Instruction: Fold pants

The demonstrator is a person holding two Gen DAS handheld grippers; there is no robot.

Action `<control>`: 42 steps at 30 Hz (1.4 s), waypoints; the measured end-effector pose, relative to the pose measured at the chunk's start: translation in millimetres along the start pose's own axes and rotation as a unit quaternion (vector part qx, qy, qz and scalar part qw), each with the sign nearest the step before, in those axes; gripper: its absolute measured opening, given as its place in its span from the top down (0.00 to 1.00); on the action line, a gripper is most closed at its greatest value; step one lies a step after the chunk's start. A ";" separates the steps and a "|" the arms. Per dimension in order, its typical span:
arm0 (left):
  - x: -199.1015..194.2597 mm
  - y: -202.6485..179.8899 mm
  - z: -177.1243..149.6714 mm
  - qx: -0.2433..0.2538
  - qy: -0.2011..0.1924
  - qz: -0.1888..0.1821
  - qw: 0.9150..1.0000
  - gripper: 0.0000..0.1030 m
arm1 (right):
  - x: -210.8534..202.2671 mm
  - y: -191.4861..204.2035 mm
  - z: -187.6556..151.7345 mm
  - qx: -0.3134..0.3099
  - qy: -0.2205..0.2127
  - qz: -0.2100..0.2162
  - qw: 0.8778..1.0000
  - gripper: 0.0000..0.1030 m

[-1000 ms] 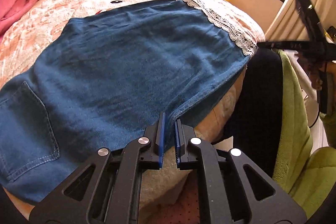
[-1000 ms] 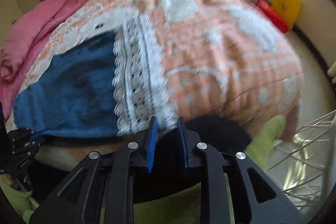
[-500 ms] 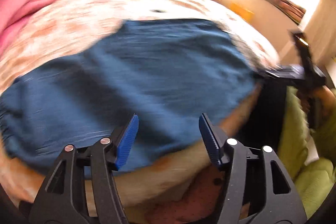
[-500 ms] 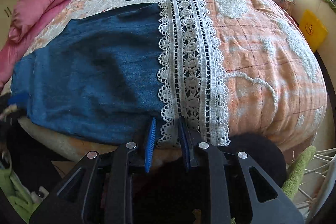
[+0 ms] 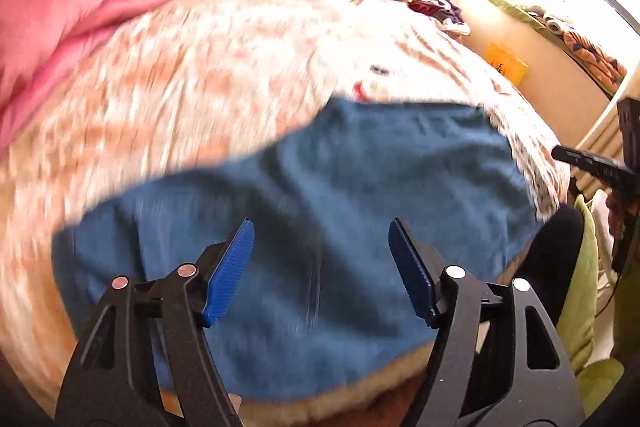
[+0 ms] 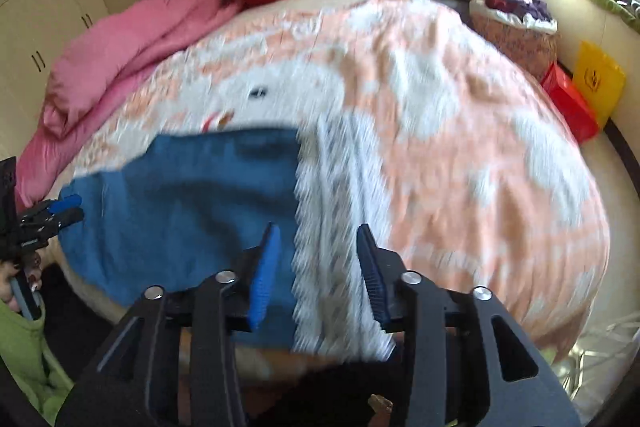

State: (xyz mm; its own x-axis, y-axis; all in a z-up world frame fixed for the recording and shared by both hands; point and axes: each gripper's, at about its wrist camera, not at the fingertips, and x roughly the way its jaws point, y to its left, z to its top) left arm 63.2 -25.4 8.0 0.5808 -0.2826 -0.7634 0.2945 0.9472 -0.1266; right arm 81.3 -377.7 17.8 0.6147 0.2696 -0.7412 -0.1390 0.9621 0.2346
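— While the blue denim pants (image 5: 320, 195) lie folded flat on the peach-and-white bedspread (image 6: 460, 131) near its front edge, who's holding them?

— Nobody: left gripper (image 5: 320, 267) and right gripper (image 6: 316, 267) have just been opening, empty, above the lace hem (image 6: 332, 195).
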 end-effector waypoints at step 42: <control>78.2 5.2 65.1 -0.041 -0.027 0.009 0.999 0.46 | 40.2 -46.1 31.9 -0.006 -0.015 -0.017 1.000 0.50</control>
State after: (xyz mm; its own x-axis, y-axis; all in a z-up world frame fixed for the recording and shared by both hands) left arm 159.5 -52.4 -11.1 0.6263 -0.2712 -0.7309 0.2213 0.9608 -0.1669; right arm 137.2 -412.5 -2.8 0.6420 0.2361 -0.7295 -0.1267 0.9710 0.2027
